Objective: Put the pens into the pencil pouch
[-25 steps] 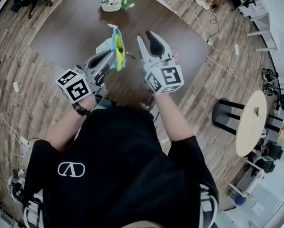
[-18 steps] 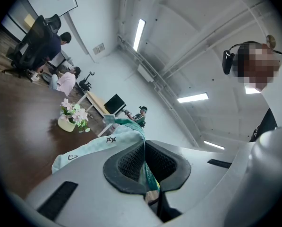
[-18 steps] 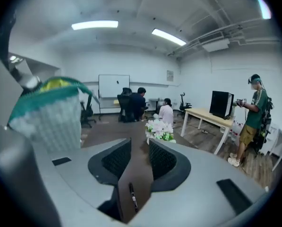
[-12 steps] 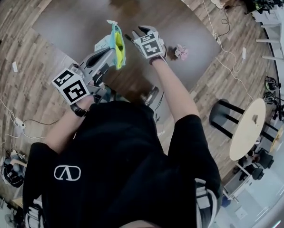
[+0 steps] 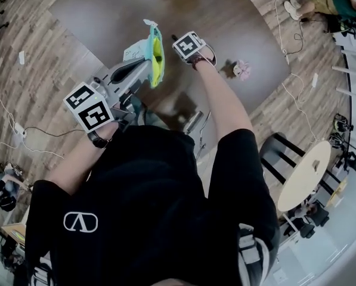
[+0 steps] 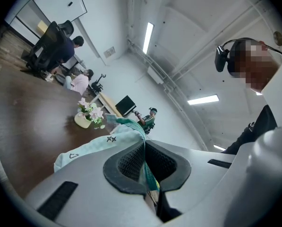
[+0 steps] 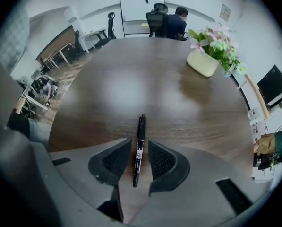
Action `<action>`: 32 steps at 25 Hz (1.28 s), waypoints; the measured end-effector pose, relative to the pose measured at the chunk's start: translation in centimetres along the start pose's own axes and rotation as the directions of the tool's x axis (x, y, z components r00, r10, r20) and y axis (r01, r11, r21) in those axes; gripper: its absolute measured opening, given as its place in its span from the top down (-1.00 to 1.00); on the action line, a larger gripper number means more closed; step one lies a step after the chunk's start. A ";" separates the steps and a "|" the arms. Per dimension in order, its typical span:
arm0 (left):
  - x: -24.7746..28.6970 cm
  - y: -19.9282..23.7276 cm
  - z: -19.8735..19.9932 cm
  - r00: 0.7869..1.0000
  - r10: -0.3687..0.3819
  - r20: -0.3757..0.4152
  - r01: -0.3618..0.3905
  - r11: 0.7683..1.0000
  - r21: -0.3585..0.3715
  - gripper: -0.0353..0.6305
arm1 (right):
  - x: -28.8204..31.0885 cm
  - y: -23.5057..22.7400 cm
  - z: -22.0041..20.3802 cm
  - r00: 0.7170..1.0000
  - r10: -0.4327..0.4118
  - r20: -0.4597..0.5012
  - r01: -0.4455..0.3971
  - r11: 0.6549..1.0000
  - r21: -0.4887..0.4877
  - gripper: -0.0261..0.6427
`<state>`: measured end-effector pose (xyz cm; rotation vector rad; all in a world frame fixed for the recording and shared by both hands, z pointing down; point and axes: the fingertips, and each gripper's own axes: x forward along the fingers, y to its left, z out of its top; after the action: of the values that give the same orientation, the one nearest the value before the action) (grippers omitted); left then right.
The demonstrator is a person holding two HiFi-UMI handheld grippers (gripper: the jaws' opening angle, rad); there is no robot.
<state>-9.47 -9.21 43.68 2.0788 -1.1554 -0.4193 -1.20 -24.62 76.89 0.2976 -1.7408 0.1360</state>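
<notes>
Nearest the person, the left gripper (image 5: pixel 143 71) is seen clamped shut on the pencil pouch (image 5: pixel 155 53). A fold of the pouch's pale mint fabric is pinched between the black ribbed pads (image 6: pixel 126 162). The pouch is held up in the air above the near edge of the counter (image 5: pixel 106 22), and its yellow-green lining is shown in the head view.

A little further in over the counter, the right gripper (image 5: pixel 189 46) is pointed steeply down at the dark wooden top. Its jaws are held apart, and a black pen (image 7: pixel 141 126) is framed in the gap between them. The pen is laid flat on the counter, lengthwise along the jaws, with a white label band at its middle. A thin strip of counter is left showing on either side of it, so it is not gripped by either pad.

To the right of that gripper, a small pink object (image 5: pixel 242 70) is set on the counter. At the far end of the counter, a cream pot of pink and white flowers (image 7: pixel 204 60) is placed. Beyond the counter's far edge, a seated person (image 7: pixel 176 20) is seen in an office chair.
</notes>
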 end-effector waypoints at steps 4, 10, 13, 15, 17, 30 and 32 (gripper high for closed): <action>-0.6 1.1 -1.1 1.000 0.023 -0.010 -0.023 1.000 -0.019 0.87 | 2.4 0.0 -0.3 0.998 0.019 -0.054 -0.021 1.000 -0.021 0.59; -2.0 1.8 -1.3 0.999 0.041 -0.007 -0.041 0.999 -0.019 0.87 | 3.5 1.7 0.4 0.992 0.106 -0.073 -0.106 0.994 0.004 0.61; -1.4 1.8 -1.5 0.999 0.045 -0.009 -0.046 0.999 -0.018 0.87 | 3.5 1.5 0.2 0.990 0.116 -0.081 -0.116 0.993 0.004 0.68; -1.1 1.7 -1.5 0.999 0.045 -0.010 -0.045 0.999 -0.017 0.87 | 3.6 1.2 0.1 0.990 0.118 -0.077 -0.117 0.993 0.016 0.79; -1.7 1.7 -1.4 0.999 0.044 -0.008 -0.044 0.999 -0.015 0.87 | 3.4 1.6 0.4 0.991 0.120 -0.067 -0.118 0.992 0.035 0.79; -2.8 0.4 -0.1 1.000 0.005 -0.016 -0.005 1.000 0.003 0.87 | -5.7 0.7 3.5 0.967 0.042 0.253 -0.099 0.971 0.218 0.79; -1.4 0.0 -0.2 1.000 -0.009 -0.023 0.009 1.000 0.006 0.87 | -9.6 -0.9 4.4 0.939 -0.016 0.344 -0.064 0.973 0.220 0.79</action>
<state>-10.14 -7.93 43.74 2.0899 -1.1352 -0.3954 -3.53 -25.46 66.57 0.4926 -2.0805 0.3199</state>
